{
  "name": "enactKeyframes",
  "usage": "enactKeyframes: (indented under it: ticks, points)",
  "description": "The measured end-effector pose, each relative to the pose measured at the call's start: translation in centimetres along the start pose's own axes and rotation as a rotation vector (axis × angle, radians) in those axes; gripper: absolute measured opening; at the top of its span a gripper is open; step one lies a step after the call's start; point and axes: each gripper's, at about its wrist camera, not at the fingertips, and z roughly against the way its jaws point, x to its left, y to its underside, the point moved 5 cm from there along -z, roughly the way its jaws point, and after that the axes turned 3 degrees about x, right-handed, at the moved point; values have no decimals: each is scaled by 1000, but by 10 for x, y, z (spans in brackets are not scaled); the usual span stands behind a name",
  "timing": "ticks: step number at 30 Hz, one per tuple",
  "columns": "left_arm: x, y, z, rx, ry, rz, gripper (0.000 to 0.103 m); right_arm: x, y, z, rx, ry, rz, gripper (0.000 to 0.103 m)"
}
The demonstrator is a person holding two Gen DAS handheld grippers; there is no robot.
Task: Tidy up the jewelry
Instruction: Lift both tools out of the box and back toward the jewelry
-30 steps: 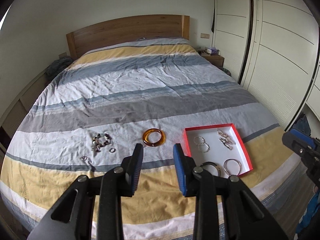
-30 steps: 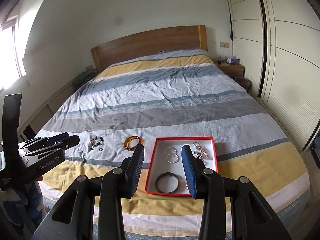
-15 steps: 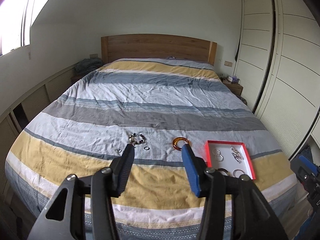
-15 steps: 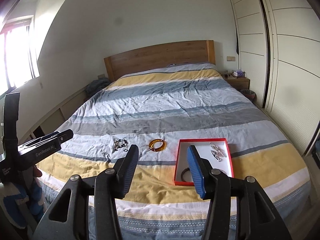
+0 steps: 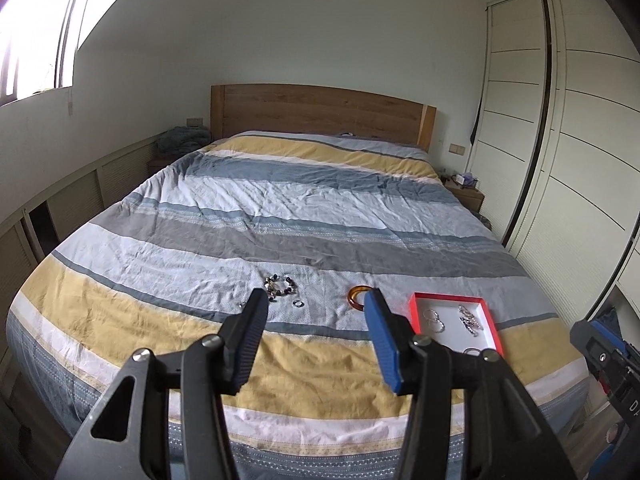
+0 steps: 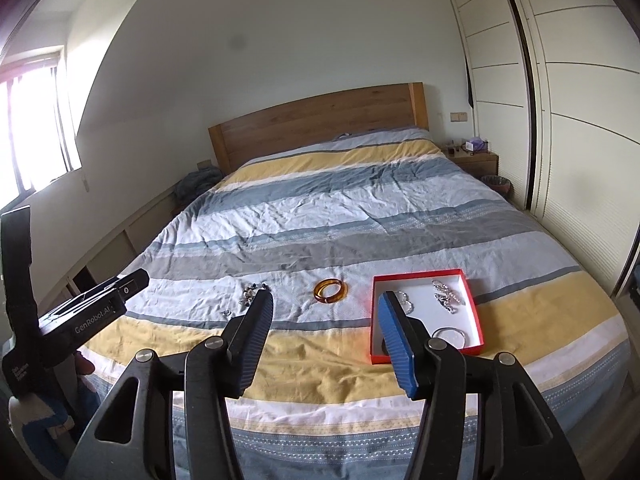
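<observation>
Both tools, left (image 5: pixel 316 336) and right (image 6: pixel 326 336), gape empty; only the right view shows what may be a bin (image 6: pixel 496 184).

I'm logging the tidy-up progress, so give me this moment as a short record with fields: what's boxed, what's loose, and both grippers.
surface: striped bed cover
box: red-rimmed tray, near the foot of the bed
in box: silver rings, chain pieces, bangles
loose on cover: amber bangle, beaded bracelet, small ring
left gripper: open, empty, jaws just widened
right gripper: open, empty, jaws just widened
</observation>
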Motion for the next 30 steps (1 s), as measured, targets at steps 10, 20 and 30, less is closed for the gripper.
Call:
enactKeyframes:
  ticks: [10, 20, 30]
  points:
    - [-6, 3, -7, 14, -33, -35, 48, -4, 6, -7, -6, -7, -19, 54]
    - [2, 11, -29, 55, -67, -34, 48, -12, 7, -21, -11, 1, -26, 54]
    - [28, 17, -47, 64, -123, -31, 49, -7, 16, -43, 20, 8, 4, 54]
